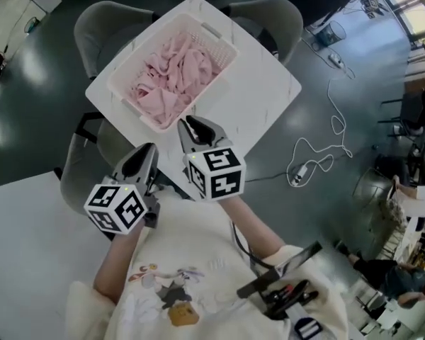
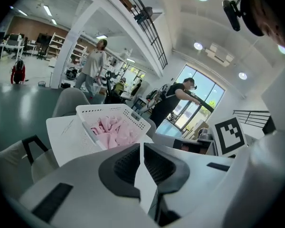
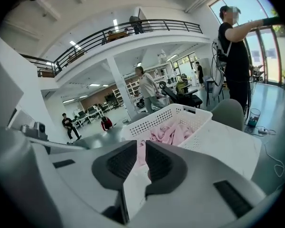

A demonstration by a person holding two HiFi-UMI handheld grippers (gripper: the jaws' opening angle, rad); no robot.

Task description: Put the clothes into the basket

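Note:
A white slatted basket [image 1: 219, 42] stands on a small white square table [image 1: 269, 83], with a heap of pink clothes [image 1: 173, 76] inside it. Both grippers are drawn back from the table, close to the person's chest. My left gripper [image 1: 147, 151] is shut with nothing in it and points at the basket's near corner. My right gripper [image 1: 187, 123] hangs just over the table's near edge, its jaws almost together and empty. The left gripper view shows its jaws [image 2: 141, 147] closed, with the basket [image 2: 133, 116] and clothes [image 2: 111, 127] beyond. The right gripper [image 3: 141, 146] faces the basket [image 3: 180, 112] too.
Grey chairs [image 1: 113, 21] ring the table, one [image 1: 273, 16] at the far right. A white cable [image 1: 319, 147] lies on the dark floor to the right. A second white table [image 1: 21, 246] sits at lower left. People [image 3: 235, 56] stand farther off in the hall.

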